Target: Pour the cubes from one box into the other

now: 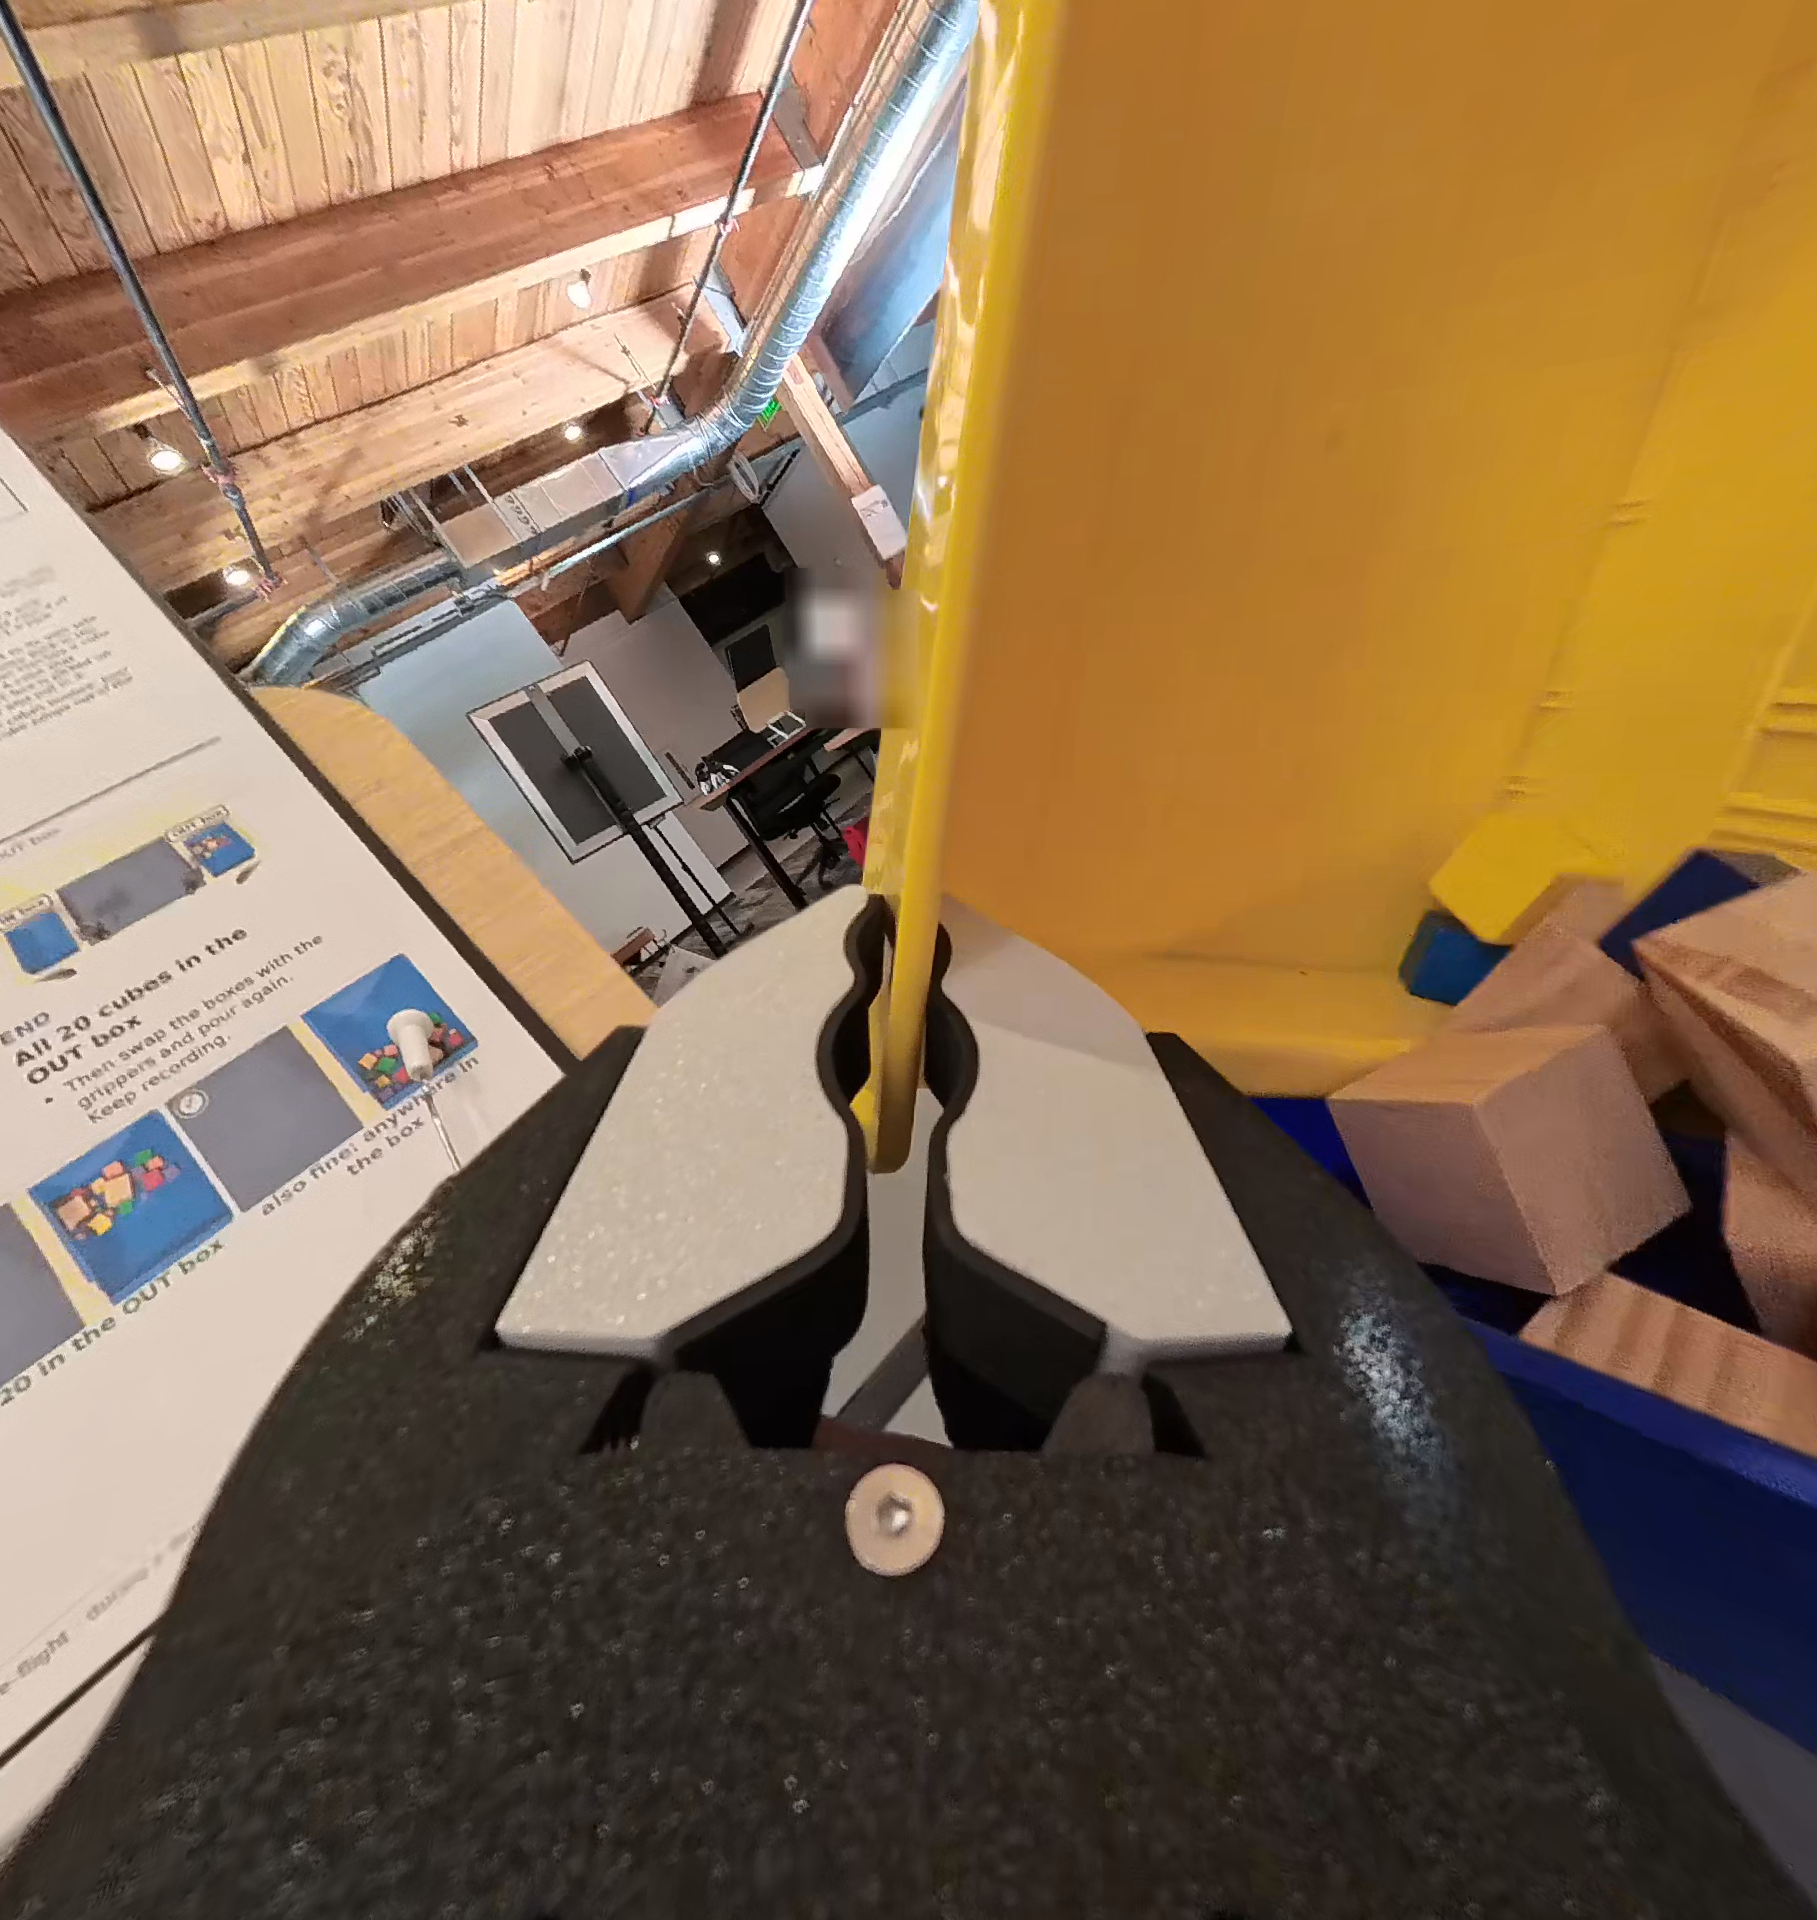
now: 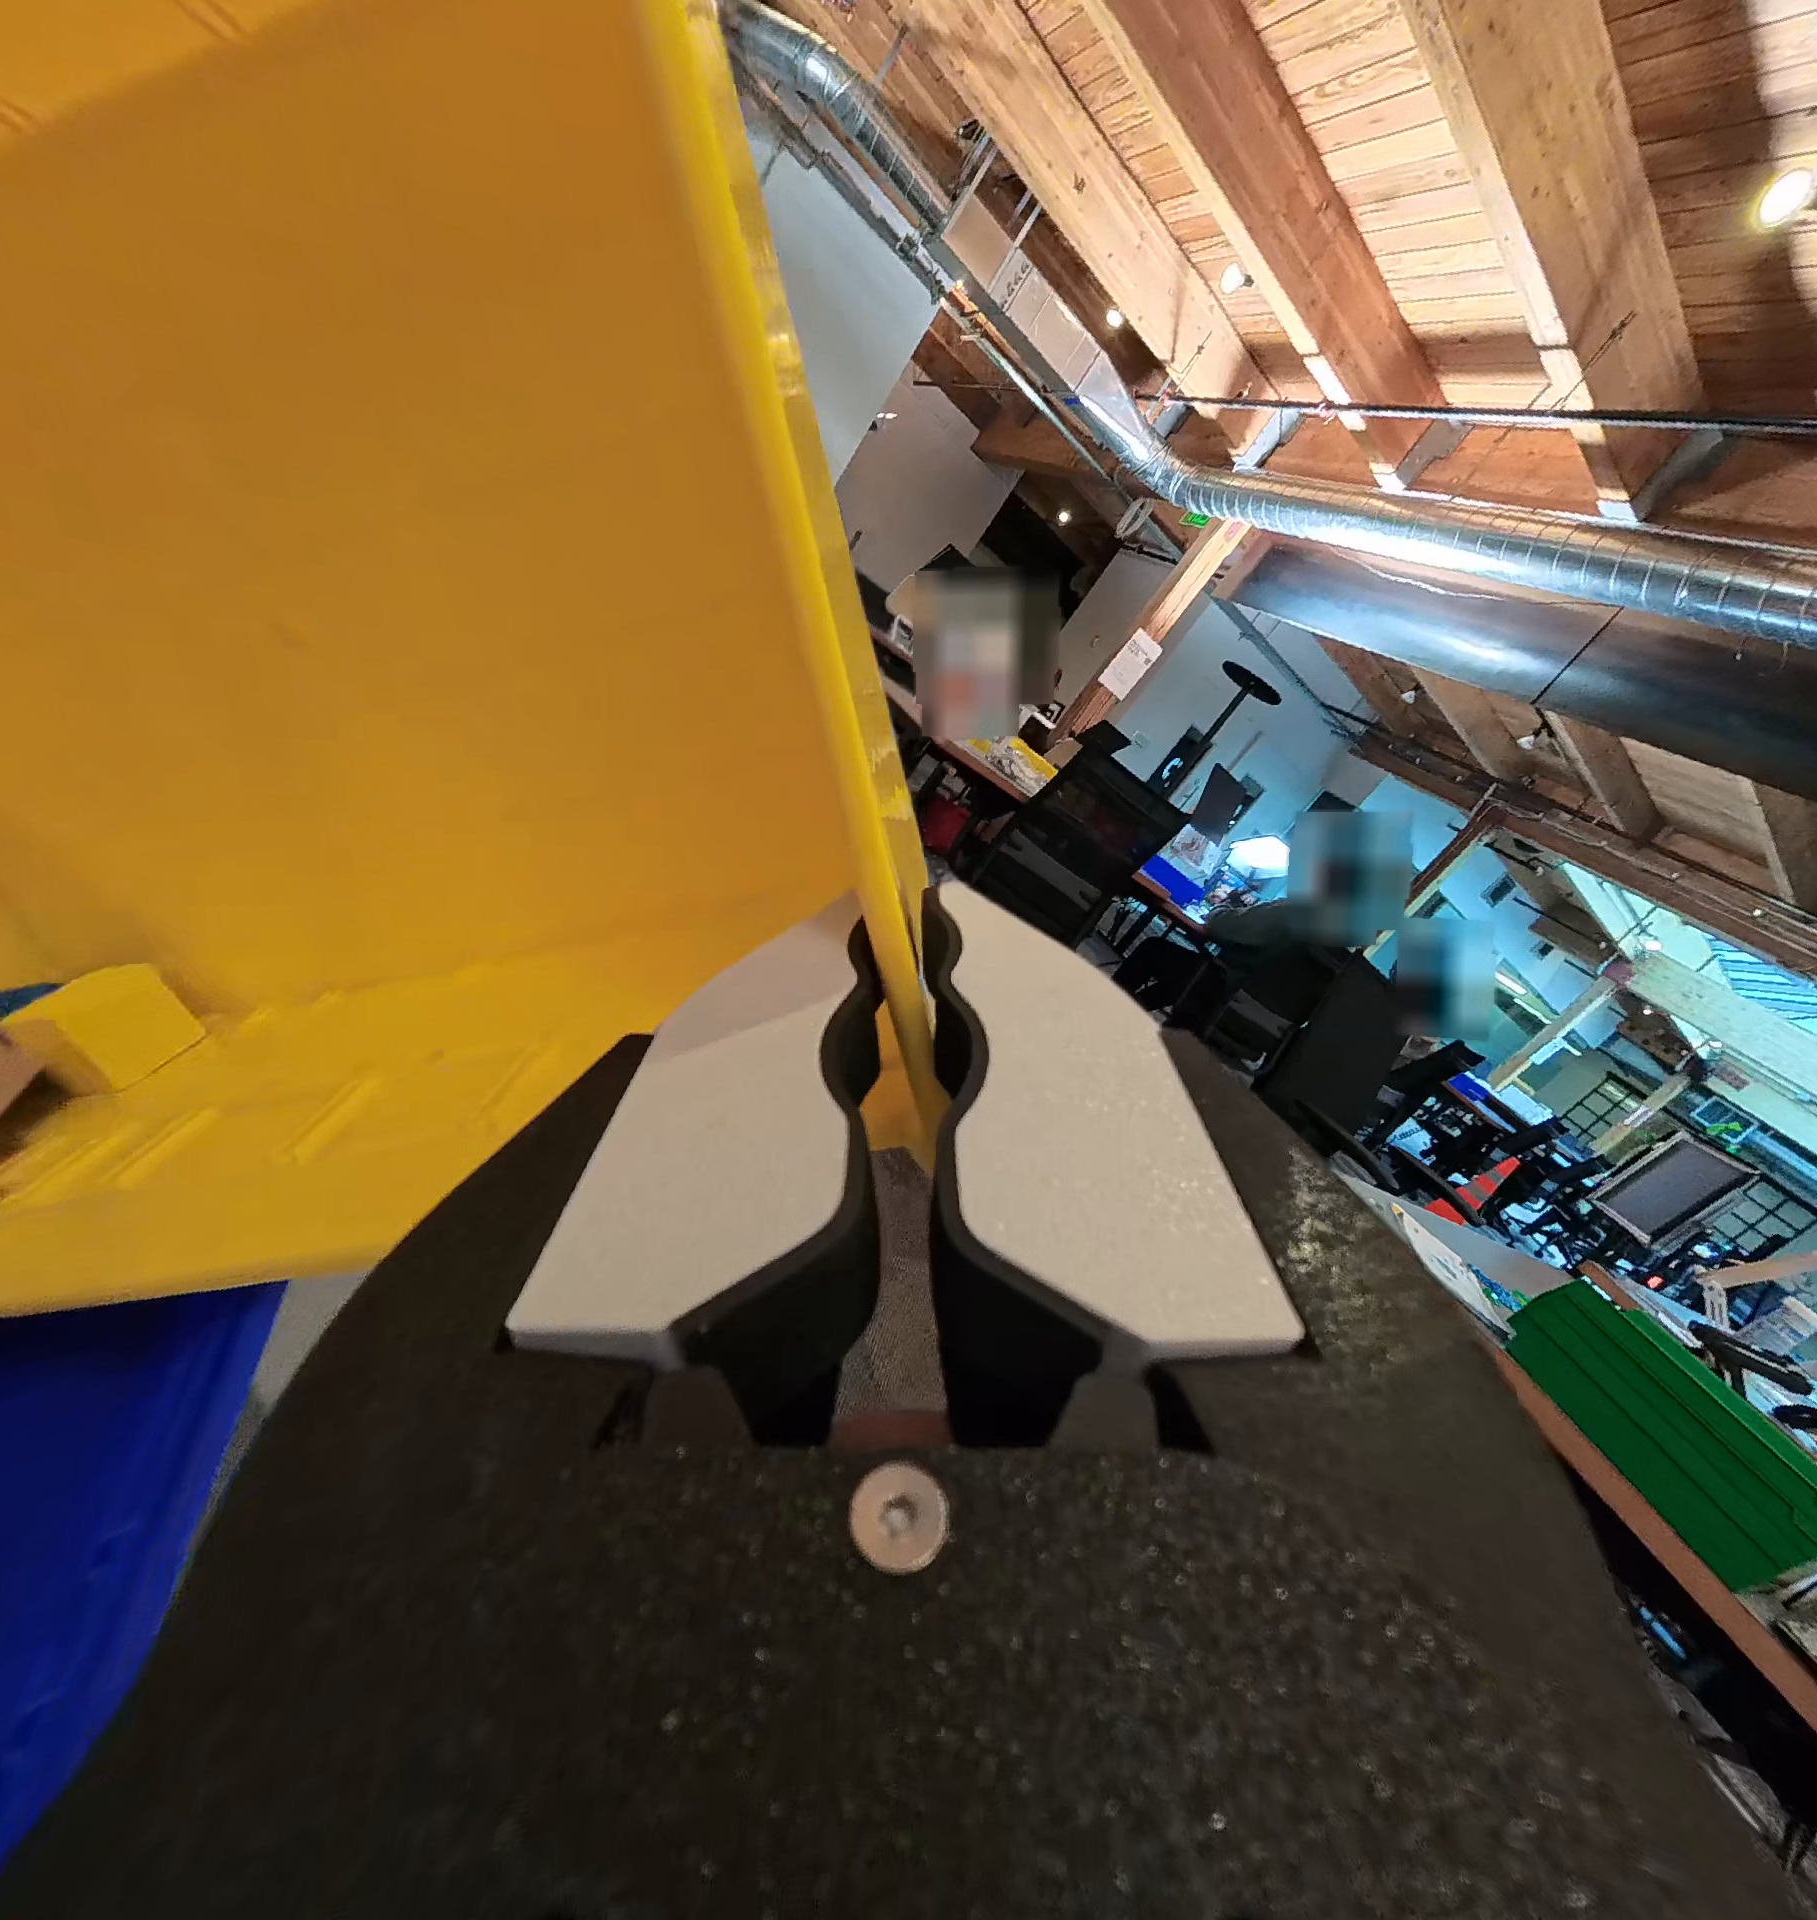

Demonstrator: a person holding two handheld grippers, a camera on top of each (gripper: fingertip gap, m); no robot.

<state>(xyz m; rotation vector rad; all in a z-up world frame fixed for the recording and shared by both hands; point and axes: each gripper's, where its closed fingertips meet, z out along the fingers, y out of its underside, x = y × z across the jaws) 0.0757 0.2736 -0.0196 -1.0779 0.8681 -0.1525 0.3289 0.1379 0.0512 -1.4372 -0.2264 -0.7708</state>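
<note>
Cubes (image 1: 1506, 1153) of pale wood fill my left view's blue box (image 1: 1662, 1475) beneath the tipped yellow box (image 1: 1351, 468); my left gripper (image 1: 899, 966) pinches its wall. Right view hides that pile; my right gripper (image 2: 899, 966) clamps the opposite wall.

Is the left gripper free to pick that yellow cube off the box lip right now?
Probably not: the left gripper is shut on the tilted yellow box's wall, so reaching the yellow cube would mean letting go.
</note>
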